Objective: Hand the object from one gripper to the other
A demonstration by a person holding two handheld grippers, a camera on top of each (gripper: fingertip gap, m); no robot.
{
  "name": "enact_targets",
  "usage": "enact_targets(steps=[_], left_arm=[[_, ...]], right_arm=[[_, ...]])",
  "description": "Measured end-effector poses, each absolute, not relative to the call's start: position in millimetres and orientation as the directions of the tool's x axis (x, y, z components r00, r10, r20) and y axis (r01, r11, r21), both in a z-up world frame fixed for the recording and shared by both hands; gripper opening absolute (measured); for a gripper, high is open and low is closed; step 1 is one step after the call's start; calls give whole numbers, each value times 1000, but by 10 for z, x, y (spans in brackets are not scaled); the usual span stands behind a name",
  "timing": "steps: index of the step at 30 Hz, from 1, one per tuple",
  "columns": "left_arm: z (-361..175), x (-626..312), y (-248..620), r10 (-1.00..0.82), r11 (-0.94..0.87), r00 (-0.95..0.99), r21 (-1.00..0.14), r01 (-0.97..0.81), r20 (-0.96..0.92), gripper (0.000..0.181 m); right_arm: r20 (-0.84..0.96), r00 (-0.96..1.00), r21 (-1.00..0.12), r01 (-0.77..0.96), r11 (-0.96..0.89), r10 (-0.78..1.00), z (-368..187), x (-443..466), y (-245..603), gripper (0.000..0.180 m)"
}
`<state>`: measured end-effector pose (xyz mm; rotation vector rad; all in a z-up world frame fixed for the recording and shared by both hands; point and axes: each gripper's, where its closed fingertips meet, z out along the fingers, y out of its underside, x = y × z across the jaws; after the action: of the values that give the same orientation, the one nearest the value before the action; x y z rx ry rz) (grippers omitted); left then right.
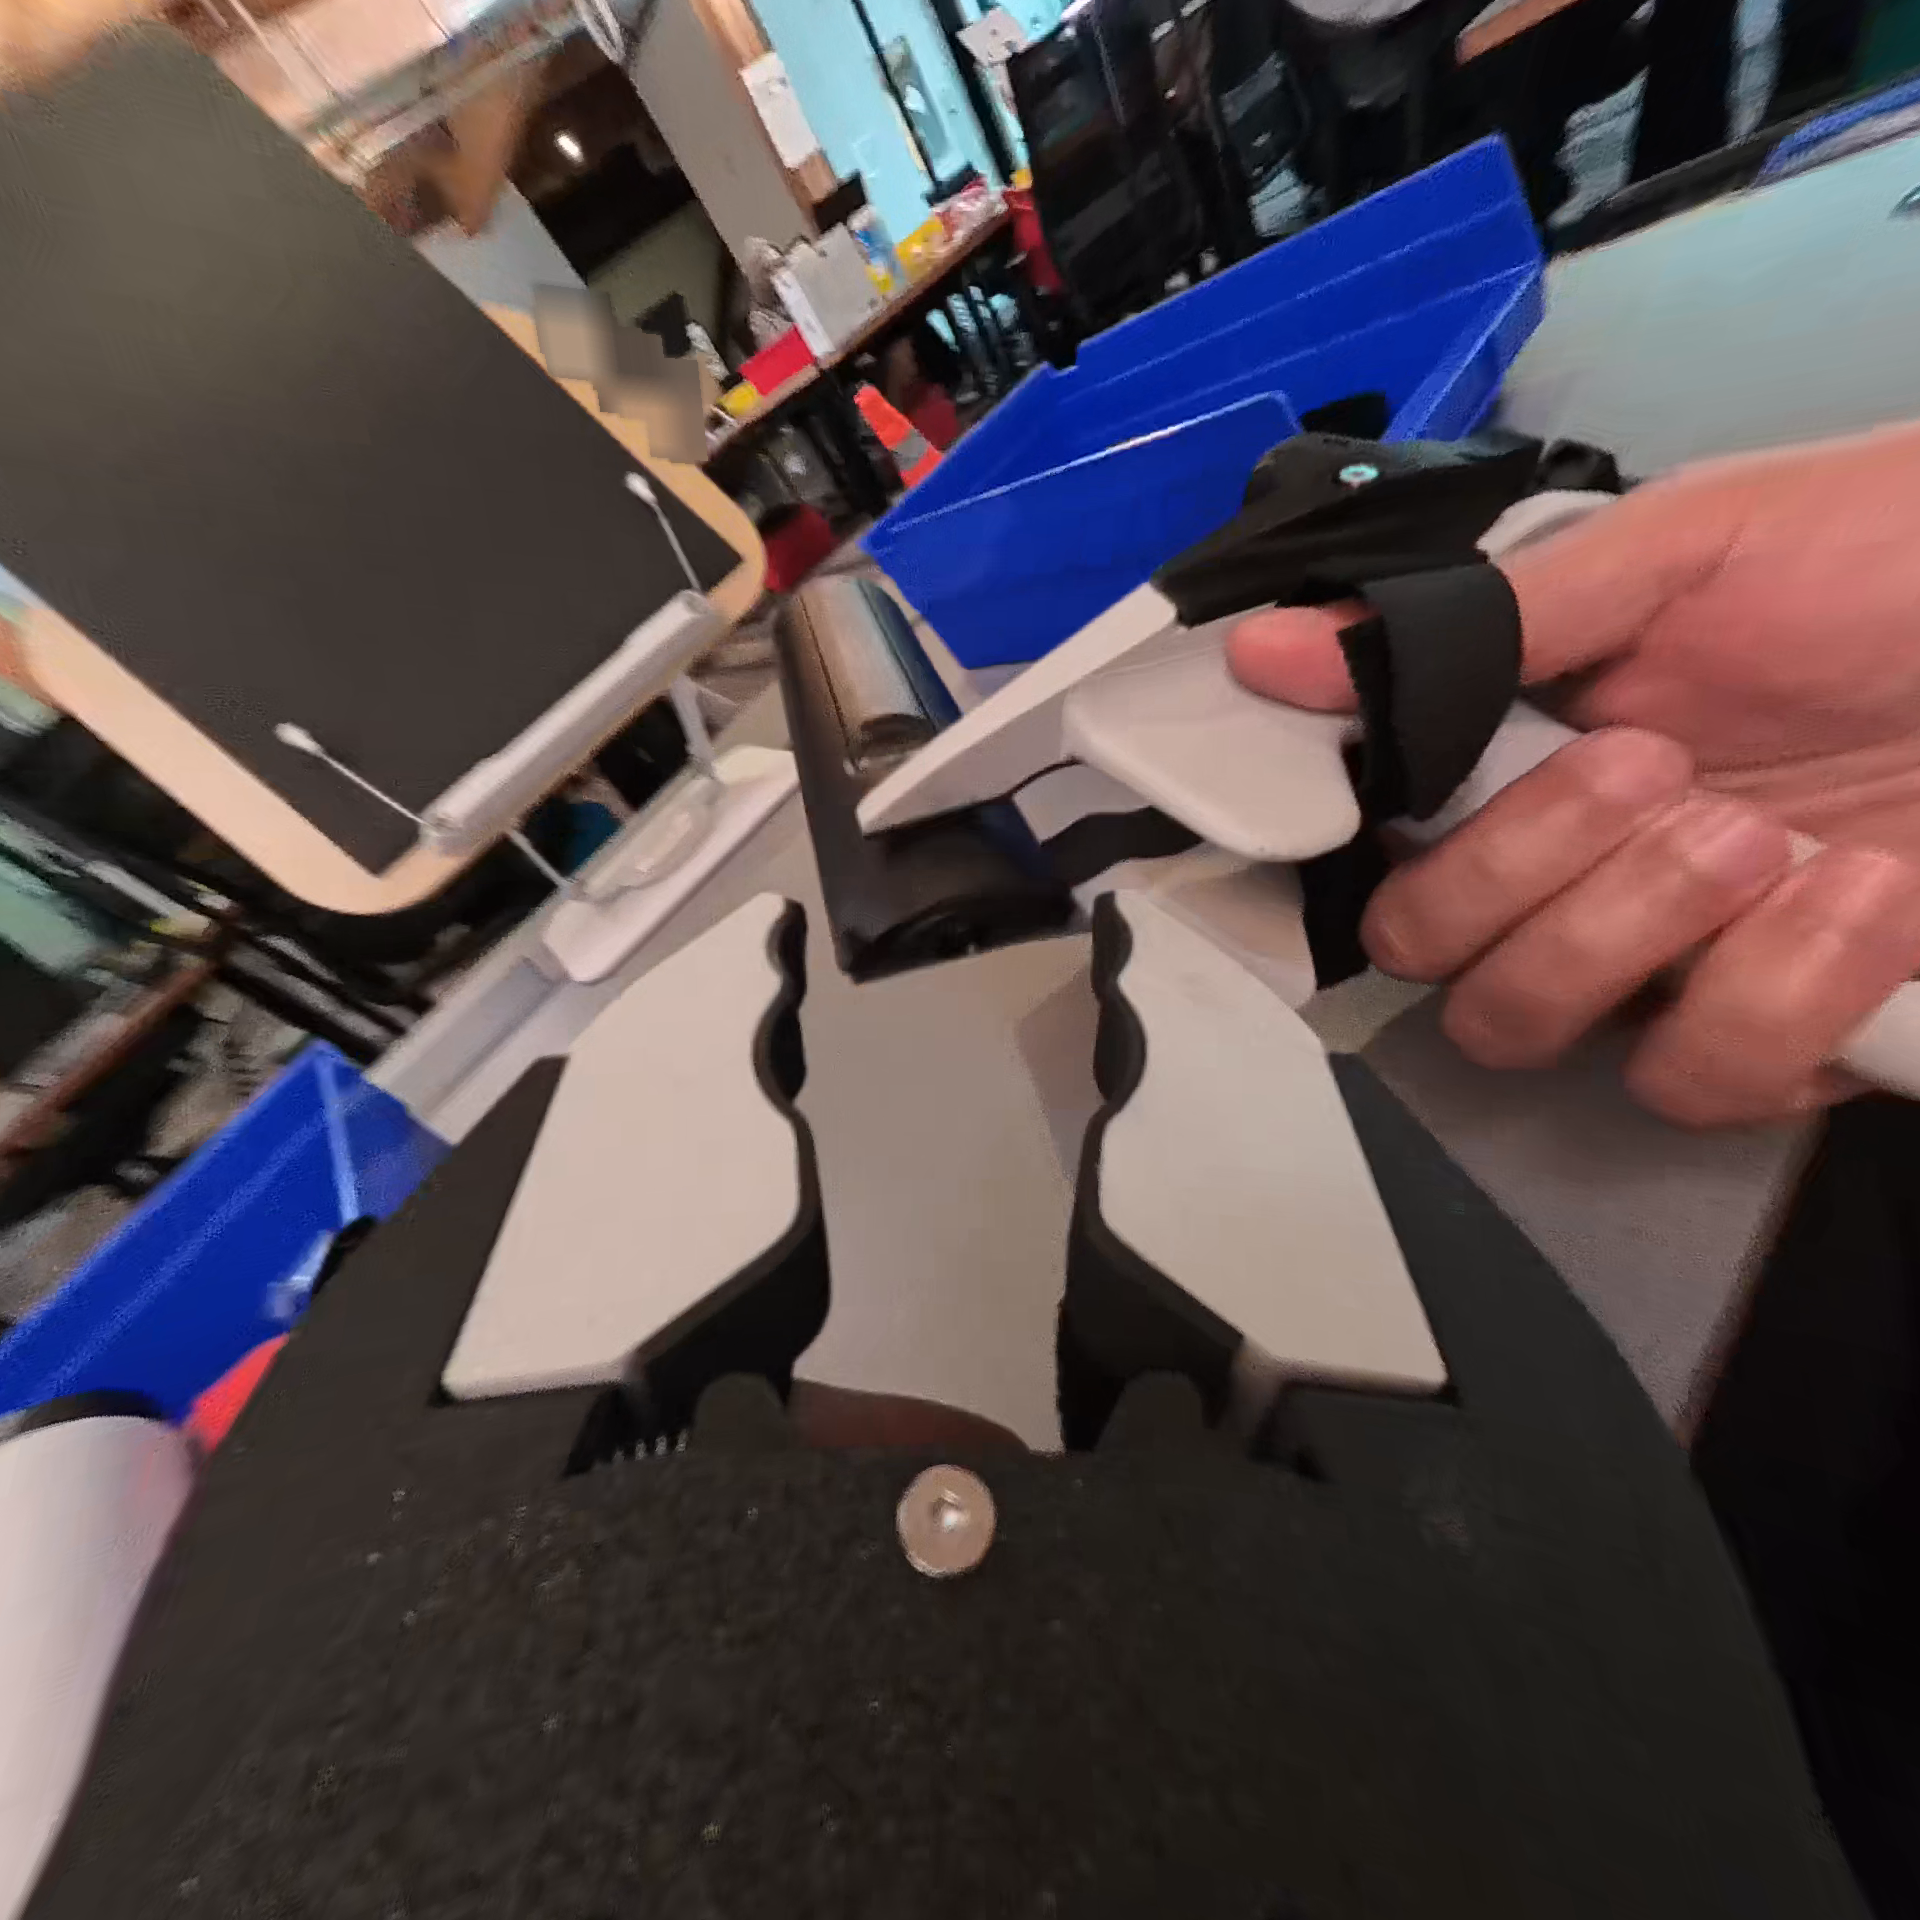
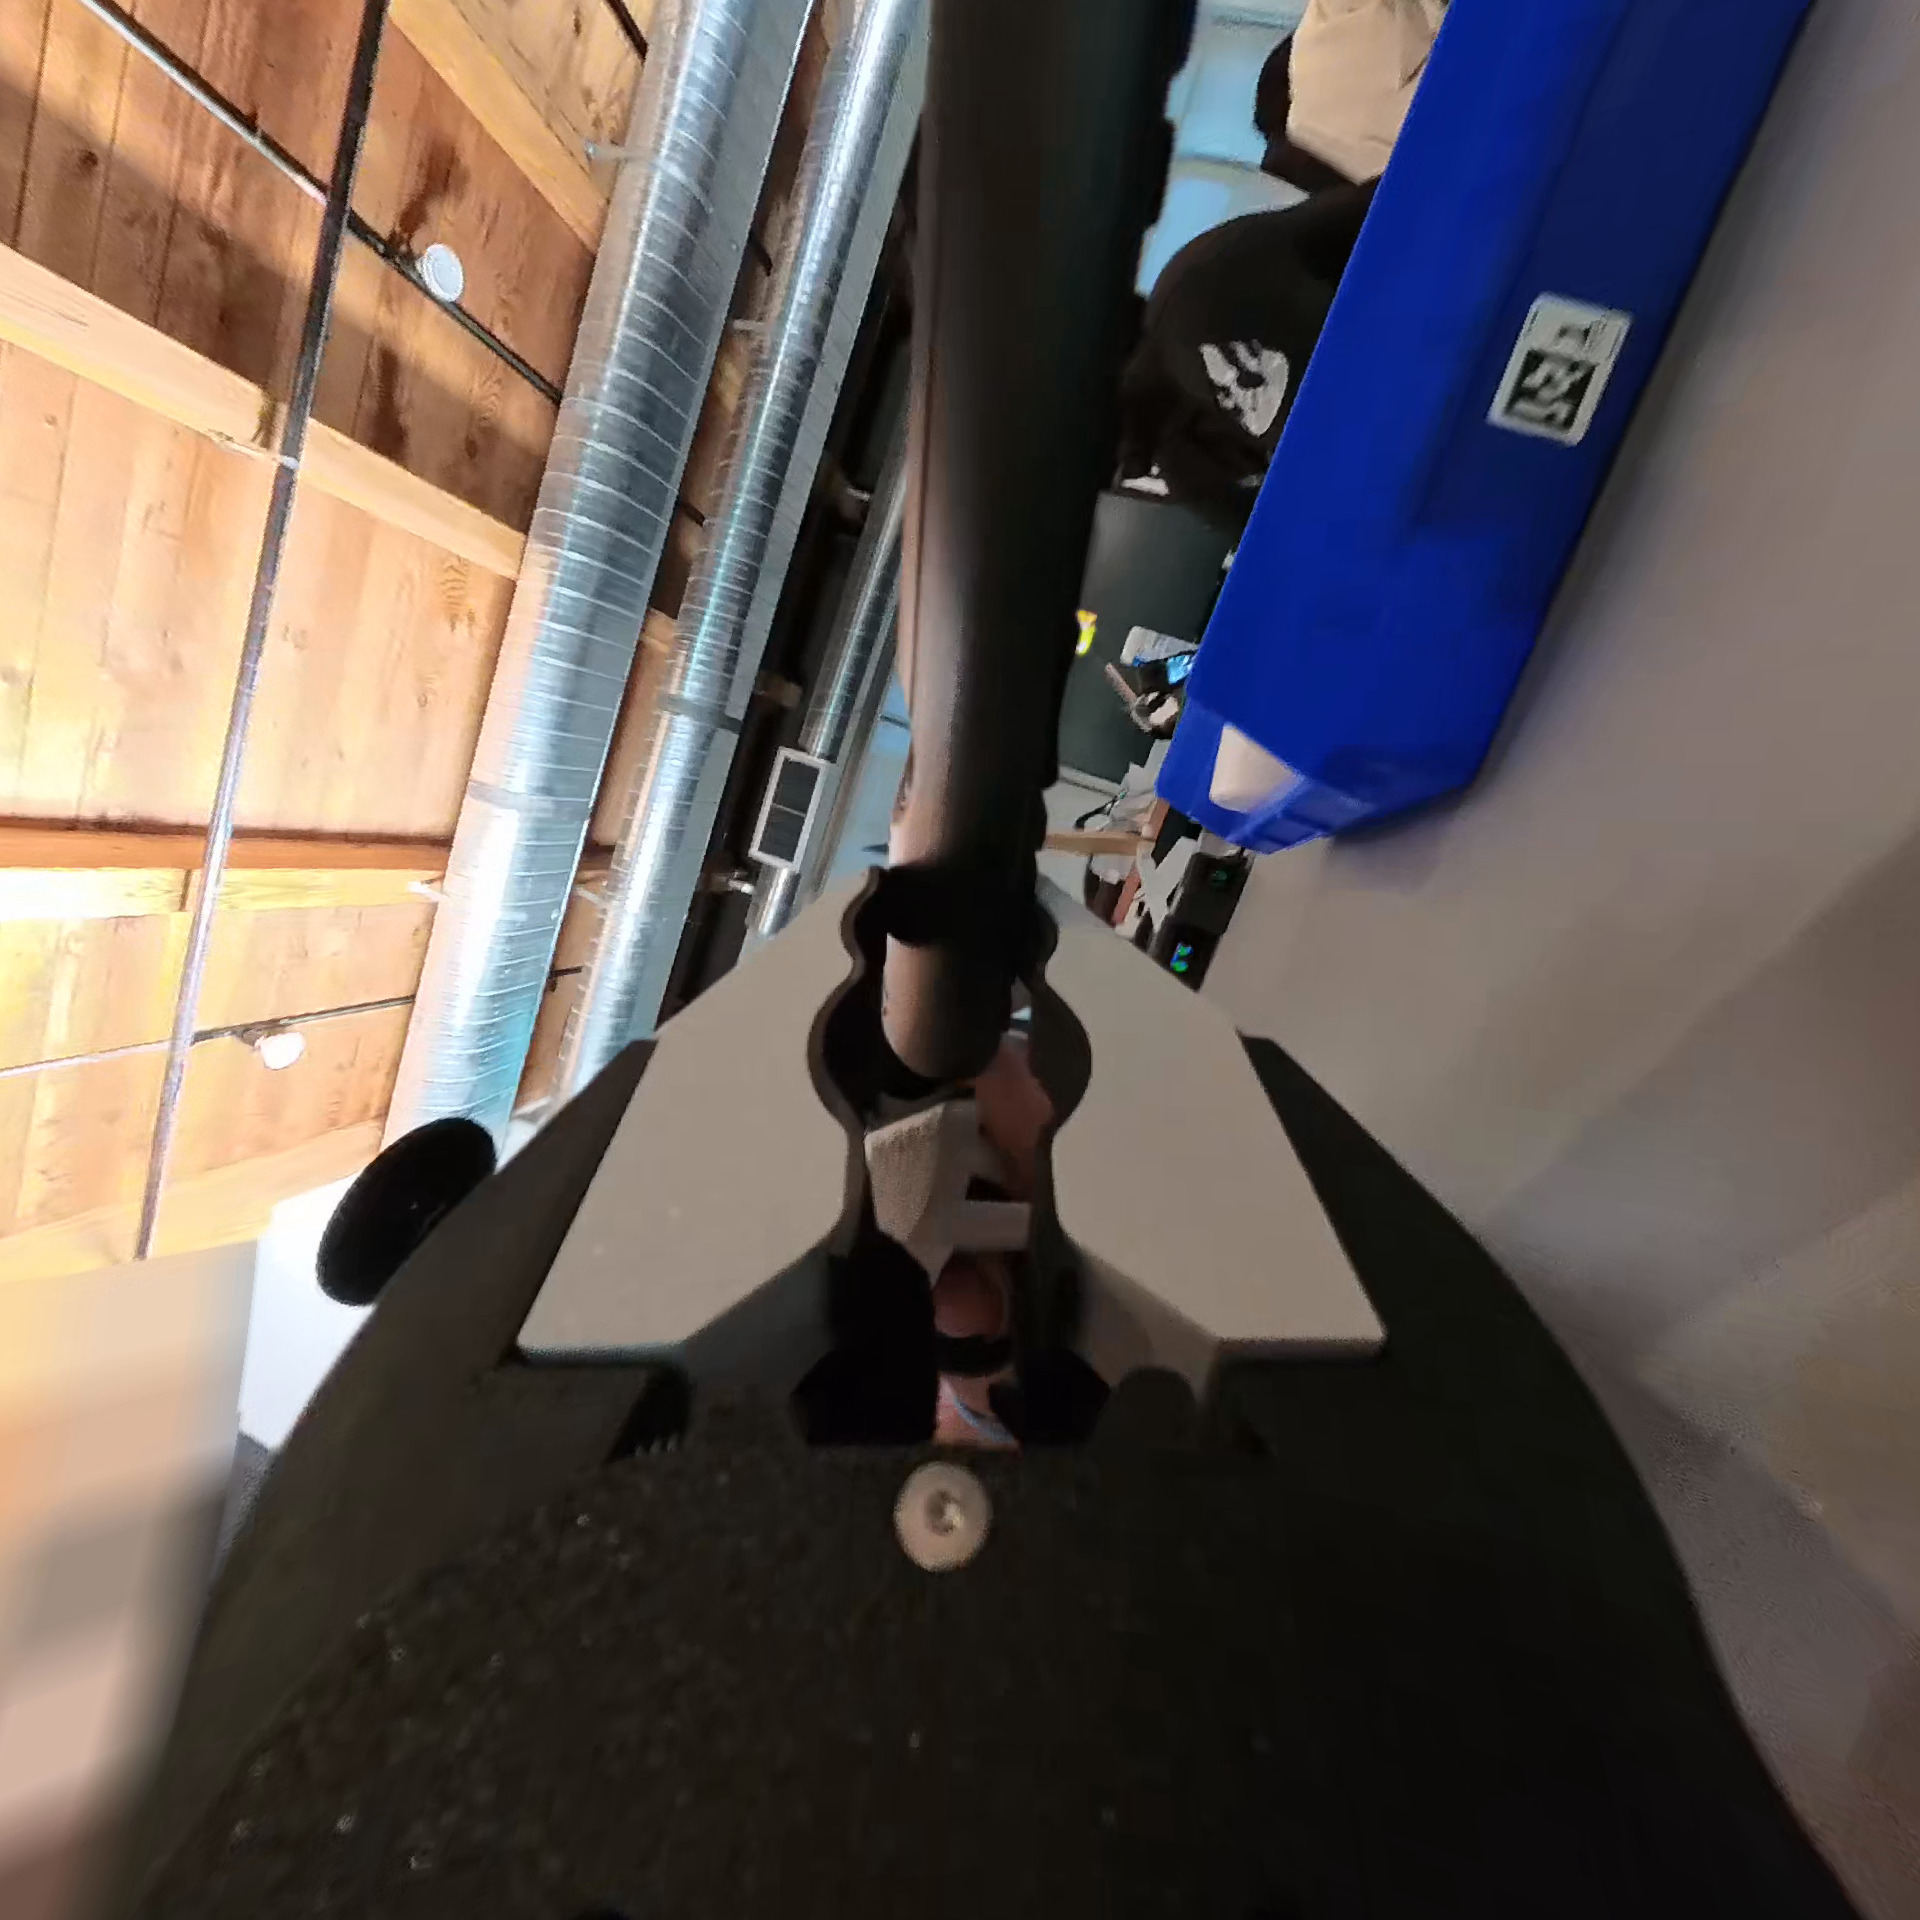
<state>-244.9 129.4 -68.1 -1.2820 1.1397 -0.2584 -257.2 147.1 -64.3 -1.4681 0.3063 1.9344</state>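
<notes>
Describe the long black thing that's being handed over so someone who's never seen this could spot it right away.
Start at the big blue bin on the grey table. In front of it the right hand-held gripper clamps a long black tube, its near end pointing into the open left hand-held gripper. It is the only dark, rod-shaped thing there; its neighbours are white fingers and blue plastic.

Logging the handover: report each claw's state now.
Left claw: open, empty, just short of the black tube.
Right claw: shut on the black tube.
</notes>
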Motion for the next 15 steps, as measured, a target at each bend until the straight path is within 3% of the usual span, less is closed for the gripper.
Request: enact_targets(steps=[1,4,15], left_arm=[[-658,-2445,1296,-679,367,487,-828,-423,-550,52],[-644,-2448,1316,-670,354,505,-832,-428,-544,52],[-643,-2461,1325,-747,248,489,-871,-423,-450,52]], right_arm=[[-915,-158,-198,-625,-755,371,-623,-2608,1442,23],[-911,-234,-145,-591,-794,340,-573,-2672,1390,23],[-904,-262,-144,-554,-820,337,-531,-2686,1361,25]])
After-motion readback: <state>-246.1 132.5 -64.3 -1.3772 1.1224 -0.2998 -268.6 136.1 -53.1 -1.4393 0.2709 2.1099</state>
